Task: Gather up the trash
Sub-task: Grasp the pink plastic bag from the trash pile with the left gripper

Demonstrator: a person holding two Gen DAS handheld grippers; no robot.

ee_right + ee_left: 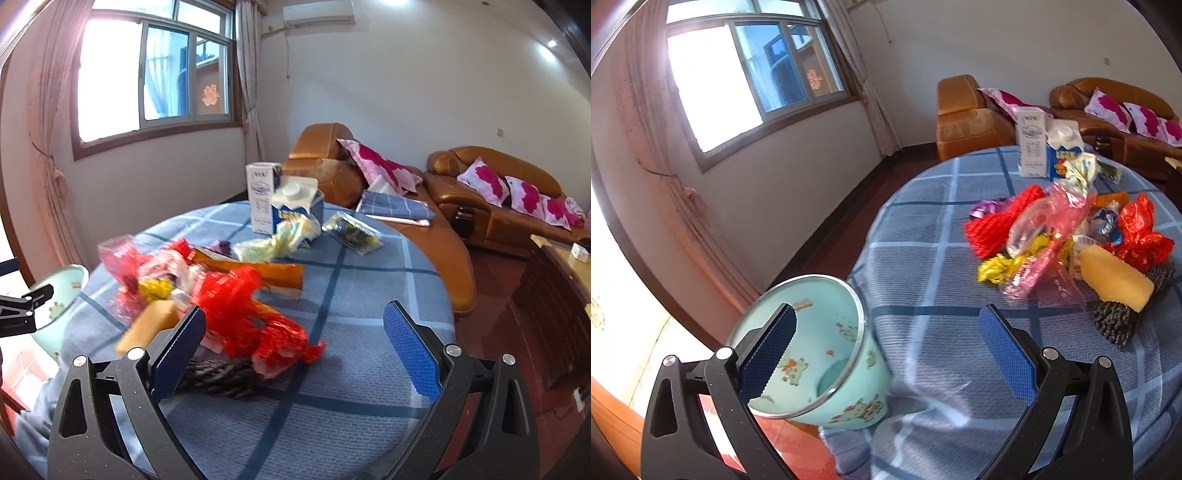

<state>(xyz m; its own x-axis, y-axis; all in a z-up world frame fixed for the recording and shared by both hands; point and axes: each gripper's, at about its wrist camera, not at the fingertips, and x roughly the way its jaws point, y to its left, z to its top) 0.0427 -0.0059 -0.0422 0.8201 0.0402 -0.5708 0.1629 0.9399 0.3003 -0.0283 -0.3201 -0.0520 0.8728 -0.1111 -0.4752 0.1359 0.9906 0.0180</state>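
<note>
A pile of trash lies on the blue checked tablecloth [923,266]: a red net [997,225], pink plastic [1060,218], yellow wrappers [1001,267], a yellow sponge [1115,280] on dark netting [1115,321], and red cellophane [236,299]. A teal enamel basin [827,354] tilts at the table's left edge. My left gripper [886,314] is open, its left finger in front of the basin's mouth, its right finger over the cloth. My right gripper [295,310] is open low over the table, with the red cellophane reaching between its fingers.
Two milk cartons [291,208] and a clear packet [352,232] stand at the table's far side. Brown leather sofas [491,184] with pink cushions line the back wall. A wooden side table [561,258] is at the right, a window [746,77] at the left.
</note>
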